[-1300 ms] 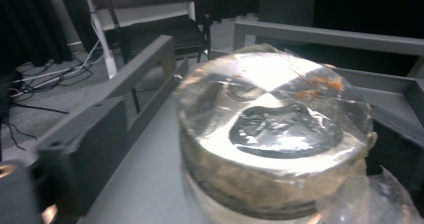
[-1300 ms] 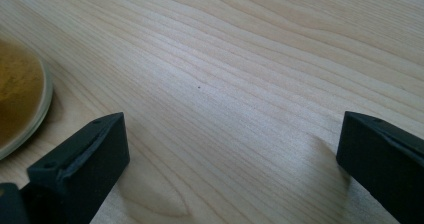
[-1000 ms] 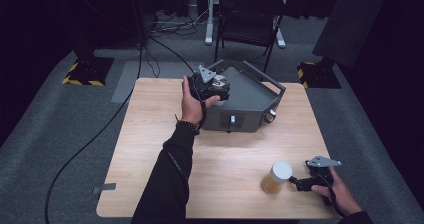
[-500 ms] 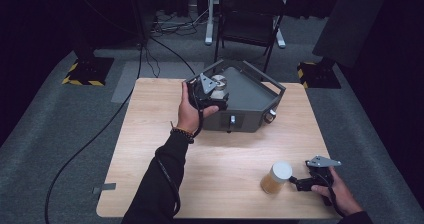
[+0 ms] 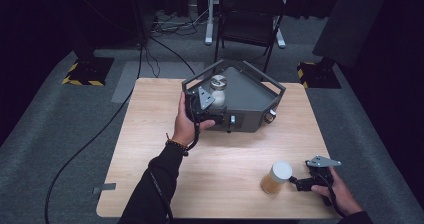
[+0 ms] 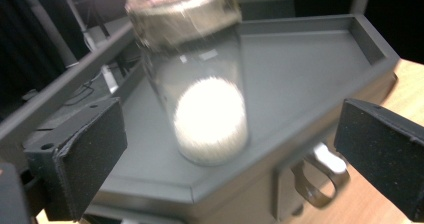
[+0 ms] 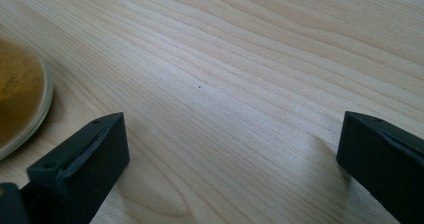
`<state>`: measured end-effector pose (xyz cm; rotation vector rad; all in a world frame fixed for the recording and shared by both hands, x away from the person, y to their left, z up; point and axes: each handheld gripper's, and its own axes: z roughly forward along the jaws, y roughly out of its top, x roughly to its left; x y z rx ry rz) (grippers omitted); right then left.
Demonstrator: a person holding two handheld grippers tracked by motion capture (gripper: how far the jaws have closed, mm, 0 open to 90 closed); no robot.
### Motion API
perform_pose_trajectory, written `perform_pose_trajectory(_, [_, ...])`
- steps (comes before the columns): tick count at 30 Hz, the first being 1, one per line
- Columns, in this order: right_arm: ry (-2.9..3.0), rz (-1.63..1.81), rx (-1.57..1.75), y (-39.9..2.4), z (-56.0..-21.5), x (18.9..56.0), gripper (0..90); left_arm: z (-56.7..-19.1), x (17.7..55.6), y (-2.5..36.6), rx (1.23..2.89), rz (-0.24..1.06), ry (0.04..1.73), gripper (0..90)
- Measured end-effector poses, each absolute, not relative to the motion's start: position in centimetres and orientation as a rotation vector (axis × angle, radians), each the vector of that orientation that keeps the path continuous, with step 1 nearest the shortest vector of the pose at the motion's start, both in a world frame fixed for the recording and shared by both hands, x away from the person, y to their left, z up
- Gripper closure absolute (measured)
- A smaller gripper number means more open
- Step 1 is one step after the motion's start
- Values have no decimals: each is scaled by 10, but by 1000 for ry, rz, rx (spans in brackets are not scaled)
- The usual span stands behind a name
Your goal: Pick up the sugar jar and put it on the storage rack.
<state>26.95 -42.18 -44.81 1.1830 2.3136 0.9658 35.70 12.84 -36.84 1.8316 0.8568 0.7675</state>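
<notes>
Left gripper (image 6: 220, 149): my fingers (image 6: 80, 156) are spread wide, nothing between them, lined up on the jar of white powder (image 6: 202, 79). Jar stands upright on the grey tray (image 5: 250, 96), near its front-left corner. View is motion-blurred, so I can't judge the gap to the glass.

For a clean grab I'd level the gripper, centre the jar between the pads, close on the glass below the lid, and watch the tray rail (image 6: 55, 91) beside my left finger.

Right gripper (image 7: 225, 149): fingers spread, empty, low over the desk (image 7: 240, 64), just beside the jar of yellow powder (image 5: 276, 177).
</notes>
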Motion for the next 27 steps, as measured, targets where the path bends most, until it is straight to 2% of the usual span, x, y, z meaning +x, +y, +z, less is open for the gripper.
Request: perform_pose_trajectory(27, [2314,966,1183,-422,-448,269,1,-406,320,145,1984,665,763,8])
